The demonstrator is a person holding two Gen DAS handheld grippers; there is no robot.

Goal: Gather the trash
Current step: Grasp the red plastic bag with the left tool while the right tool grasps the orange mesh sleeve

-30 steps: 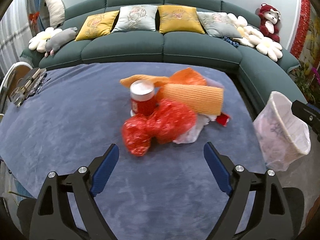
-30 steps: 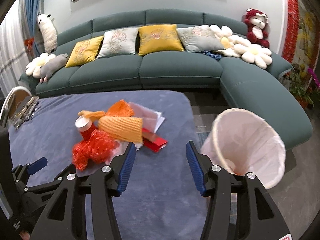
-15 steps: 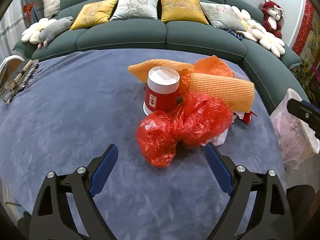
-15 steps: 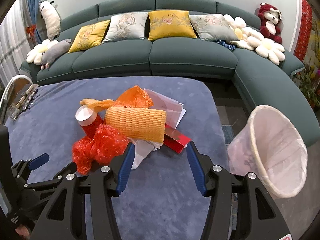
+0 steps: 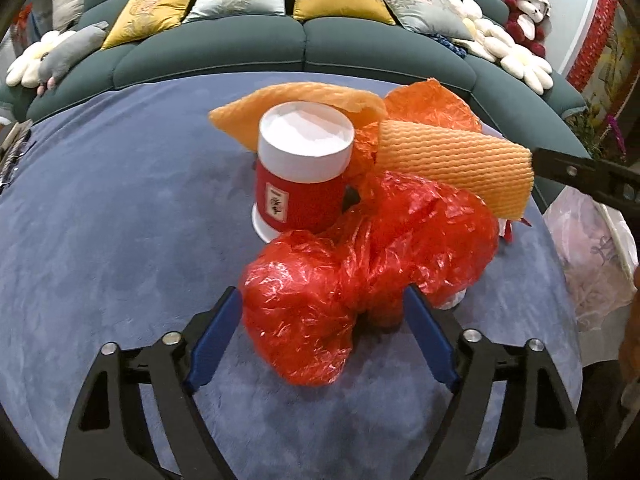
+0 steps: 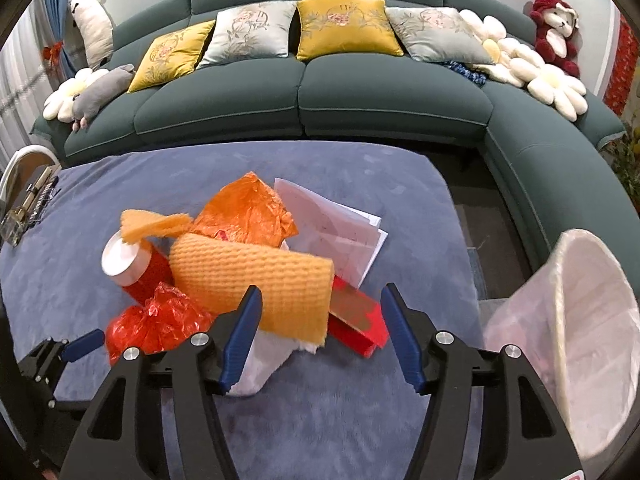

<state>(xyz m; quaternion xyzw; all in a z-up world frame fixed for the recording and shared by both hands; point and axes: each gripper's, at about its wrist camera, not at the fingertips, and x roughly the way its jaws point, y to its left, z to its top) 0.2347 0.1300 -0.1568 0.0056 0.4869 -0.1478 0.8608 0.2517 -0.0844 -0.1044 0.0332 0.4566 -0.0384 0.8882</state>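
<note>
Trash pile sits mid-way on the blue-grey table cover [image 5: 100, 216], all bunched together. Nearest my left side: crumpled red plastic bag [image 5: 360, 264], glossy, two lumps pinched at a waist. Behind it and touching it, a red canister [image 5: 300, 172] with a white lid, upright. Yellow foam netting sleeve [image 5: 452, 164] leans across the top of the red bag; a second yellow foam piece [image 5: 296, 104] and a crumpled orange bag [image 5: 432, 104] sit behind the canister.

From the right wrist I also see white folded paper [image 6: 340, 232] at the back, a flat red box [image 6: 356, 316] under the foam sleeve's right end, and crumpled white tissue [image 6: 264, 364] at the front edge of the pile.

Left gripper [image 5: 324, 340]: jaws wide apart, straddling the near lump of the red bag. Left pad looks just at the plastic; contact unclear. Nothing clamped.

Right gripper [image 6: 320, 336]: jaws wide apart, holding nothing. Tips bracket the foam sleeve's near corner and the red box; the left finger [image 6: 240, 336] overlaps the tissue in view, touch not confirmable.

White lined bin [image 6: 580, 328] is off the table's right edge, tilted with its mouth toward the pile, well apart from it. Green sofa [image 6: 360, 100] behind.
</note>
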